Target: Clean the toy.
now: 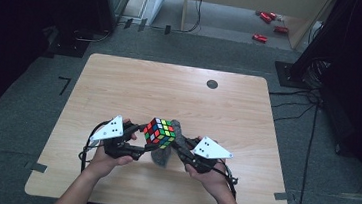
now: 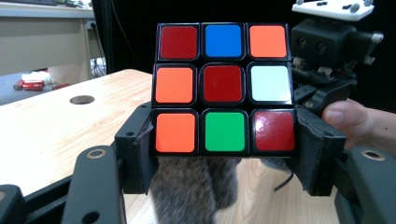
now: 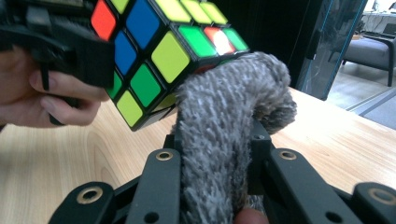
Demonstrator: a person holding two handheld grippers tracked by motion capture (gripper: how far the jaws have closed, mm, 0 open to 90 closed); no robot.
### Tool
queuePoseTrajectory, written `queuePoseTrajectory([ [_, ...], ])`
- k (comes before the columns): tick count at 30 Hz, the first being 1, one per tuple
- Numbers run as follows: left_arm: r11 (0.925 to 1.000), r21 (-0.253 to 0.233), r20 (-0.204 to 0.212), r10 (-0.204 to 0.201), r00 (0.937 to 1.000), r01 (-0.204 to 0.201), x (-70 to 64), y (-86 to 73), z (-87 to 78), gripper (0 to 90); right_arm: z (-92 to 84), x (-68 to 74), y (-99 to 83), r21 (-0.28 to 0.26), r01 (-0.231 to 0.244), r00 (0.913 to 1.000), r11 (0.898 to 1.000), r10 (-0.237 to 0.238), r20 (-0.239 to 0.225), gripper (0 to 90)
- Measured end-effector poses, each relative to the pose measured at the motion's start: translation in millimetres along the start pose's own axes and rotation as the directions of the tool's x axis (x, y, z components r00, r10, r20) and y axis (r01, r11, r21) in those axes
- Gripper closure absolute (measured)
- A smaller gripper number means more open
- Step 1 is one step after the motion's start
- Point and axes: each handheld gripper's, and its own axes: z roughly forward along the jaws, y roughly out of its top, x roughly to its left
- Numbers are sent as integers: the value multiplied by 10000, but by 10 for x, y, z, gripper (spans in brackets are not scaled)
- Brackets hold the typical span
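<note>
Cube (image 2: 223,88) clamped in left gripper (image 2: 224,154), cloth (image 3: 219,135) in right gripper (image 3: 217,154)

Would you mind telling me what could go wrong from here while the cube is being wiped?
The left gripper grips only the bottom layer of the cube, so a push from the grey cloth might twist it loose. The cloth droops from the right gripper and could slip out.

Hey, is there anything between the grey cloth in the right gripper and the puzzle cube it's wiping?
Nothing visible. The grey cloth, clamped in the right gripper, lies directly against the cube, which the left gripper holds by its bottom row above the table.
</note>
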Motion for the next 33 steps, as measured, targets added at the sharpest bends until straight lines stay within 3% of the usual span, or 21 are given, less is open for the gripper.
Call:
queuePoseTrajectory([
  [6, 9992, -166, -258, -357, 9990, 353, 58, 6, -44, 354, 78, 118, -58, 584, 536, 9963, 9969, -494, -697, 737],
  [8, 9991, -142, -216, -400, 9990, 397, 67, 3, -48, 354, 59, 119, -37, 519, 689, 9959, 9963, -656, -626, 737],
  [14, 9994, 111, 189, -338, 9993, 336, 23, -5, 11, 353, -31, -7, 22, -170, 217, 9994, 9996, -212, 278, 740],
  [21, 9978, -174, -114, -648, 9978, 646, 83, 10, -59, 353, 81, 156, -53, 482, 599, 9967, 9970, -571, -586, 734],
  [24, 9984, -124, -10, -559, 9984, 559, 74, 3, -55, 354, 35, 136, -6, 279, 654, 9971, 9975, -642, -412, 736],
  [28, 9989, -37, 248, -473, 9986, 474, 34, -5, -7, 354, -25, 32, 25, -159, 240, 9997, 9996, -239, 73, 741],
  [33, 9975, -180, 97, -683, 9976, 684, 74, 4, -41, 353, 53, 139, -34, 360, 643, 9971, 9973, -627, -426, 739],
])
